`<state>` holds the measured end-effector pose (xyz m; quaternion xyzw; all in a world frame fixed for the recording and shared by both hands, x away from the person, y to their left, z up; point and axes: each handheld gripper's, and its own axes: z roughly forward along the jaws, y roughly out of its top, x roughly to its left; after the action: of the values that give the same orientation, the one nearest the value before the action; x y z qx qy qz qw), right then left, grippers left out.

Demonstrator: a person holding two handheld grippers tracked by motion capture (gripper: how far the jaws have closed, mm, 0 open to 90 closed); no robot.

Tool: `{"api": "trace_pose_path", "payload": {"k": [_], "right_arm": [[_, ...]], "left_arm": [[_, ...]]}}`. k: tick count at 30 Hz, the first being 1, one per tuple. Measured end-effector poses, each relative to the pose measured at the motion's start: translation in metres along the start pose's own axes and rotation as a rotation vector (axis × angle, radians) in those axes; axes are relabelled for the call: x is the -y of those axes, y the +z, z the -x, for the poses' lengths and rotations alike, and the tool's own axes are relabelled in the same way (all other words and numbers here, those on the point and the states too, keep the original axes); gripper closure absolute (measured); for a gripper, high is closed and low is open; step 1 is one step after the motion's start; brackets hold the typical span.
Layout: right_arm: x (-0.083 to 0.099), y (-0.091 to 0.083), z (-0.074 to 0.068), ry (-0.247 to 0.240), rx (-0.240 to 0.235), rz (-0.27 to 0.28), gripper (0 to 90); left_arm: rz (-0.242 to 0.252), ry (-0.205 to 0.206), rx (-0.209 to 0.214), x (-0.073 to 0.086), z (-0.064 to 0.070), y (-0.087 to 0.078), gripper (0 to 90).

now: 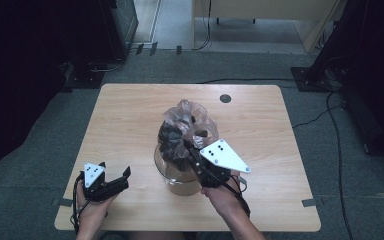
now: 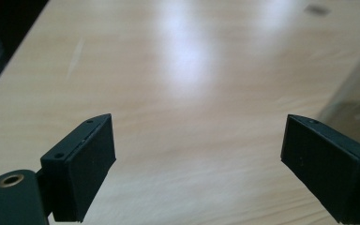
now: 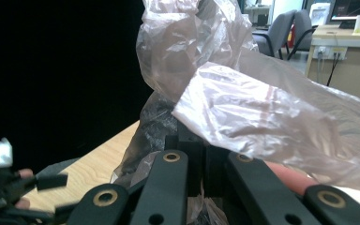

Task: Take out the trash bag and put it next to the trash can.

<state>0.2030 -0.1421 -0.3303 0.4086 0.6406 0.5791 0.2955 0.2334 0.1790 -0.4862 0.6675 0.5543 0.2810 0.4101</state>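
**High view: right gripper pinches the bag over the glass bowl while the left waits wide**

High view shows a clear plastic bag [image 1: 185, 127] of dark contents standing in a glass bowl [image 1: 176, 175] just below the middle of the wooden table [image 1: 125, 110]. The right gripper [image 1: 189, 150] comes in from the bowl's 4 o'clock and reaches up and over the rim, its jaws closed tight on the film at the bag's near side. My reading is that the grip sits on the bag's wall rather than on its crumpled top so the bag can be lifted or tipped while the bowl stays put and catches whatever spills.

In the right gripper view the jaws stand nearly together with thin plastic caught between them, and the plastic bag [image 3: 243, 108] billows above and to the right; its dark contents [image 3: 157, 122] sag just beyond the jaws. This suggests the weight hangs below the pinch.

The left gripper [image 1: 120, 181] lies at the bowl's 9 o'clock, near it but apart, low over the table with its jaws spread wide and nothing between them. In the left gripper view bare wood lies between the two pads [image 2: 86, 164], and the curved glass bowl [image 2: 356, 101] edges in at 3 o'clock. It looks parked there, ready to steady the bowl or take the bag's other side.
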Motion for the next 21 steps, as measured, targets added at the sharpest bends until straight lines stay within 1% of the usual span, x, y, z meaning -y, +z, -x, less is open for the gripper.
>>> {"api": "trace_pose_path", "payload": {"k": [1, 2, 3, 4, 5, 8, 9, 11, 12, 13, 14, 15, 19, 21], "right_arm": [[0.000, 0.000, 0.000, 0.000, 0.000, 0.000, 89.8], [-0.002, -0.001, 0.000, -0.002, 0.000, 0.004, 89.8], [-0.004, -0.002, 0.001, -0.003, 0.001, 0.008, 89.8], [-0.007, -0.003, 0.002, -0.004, 0.004, 0.019, 89.8], [-0.007, -0.003, 0.002, -0.004, 0.004, 0.019, 89.8], [-0.014, -0.006, 0.003, -0.008, 0.006, 0.032, 89.8], [-0.018, -0.007, 0.004, -0.012, 0.007, 0.041, 89.8], [-0.020, -0.008, 0.005, -0.012, 0.010, 0.046, 89.8], [-0.024, -0.010, 0.007, -0.011, 0.014, 0.058, 89.8], [-0.026, -0.010, 0.007, -0.013, 0.016, 0.064, 89.8], [-0.026, -0.010, 0.007, -0.013, 0.016, 0.064, 89.8], [-0.031, -0.013, 0.010, -0.012, 0.022, 0.076, 89.8], [-0.037, -0.016, 0.014, -0.012, 0.035, 0.095, 89.8], [-0.043, -0.021, 0.021, -0.008, 0.057, 0.109, 89.8]], "left_arm": [[0.000, 0.000, 0.000, 0.000, 0.000, 0.000, 9.7], [-0.034, -0.009, -0.011, 0.004, -0.003, 0.005, 9.7], [-0.072, -0.004, -0.031, 0.008, -0.006, 0.010, 9.7], [-0.105, 0.006, -0.051, 0.011, -0.008, 0.015, 9.7], [-0.130, 0.022, -0.067, 0.015, -0.009, 0.019, 9.7], [-0.174, 0.087, -0.118, 0.022, -0.008, 0.028, 9.7], [-0.191, 0.087, -0.123, 0.023, -0.007, 0.029, 9.6], [-0.194, 0.082, -0.122, 0.022, -0.006, 0.030, 9.6], [-0.198, 0.061, -0.113, 0.023, -0.007, 0.030, 9.7], [-0.198, 0.061, -0.113, 0.023, -0.007, 0.030, 9.7], [-0.205, 0.045, -0.102, 0.023, -0.008, 0.030, 9.7], [-0.209, 0.031, -0.096, 0.023, -0.009, 0.031, 9.8], [-0.210, 0.032, -0.096, 0.022, -0.009, 0.031, 9.8], [-0.209, 0.030, -0.097, 0.022, -0.009, 0.031, 9.9]]}}
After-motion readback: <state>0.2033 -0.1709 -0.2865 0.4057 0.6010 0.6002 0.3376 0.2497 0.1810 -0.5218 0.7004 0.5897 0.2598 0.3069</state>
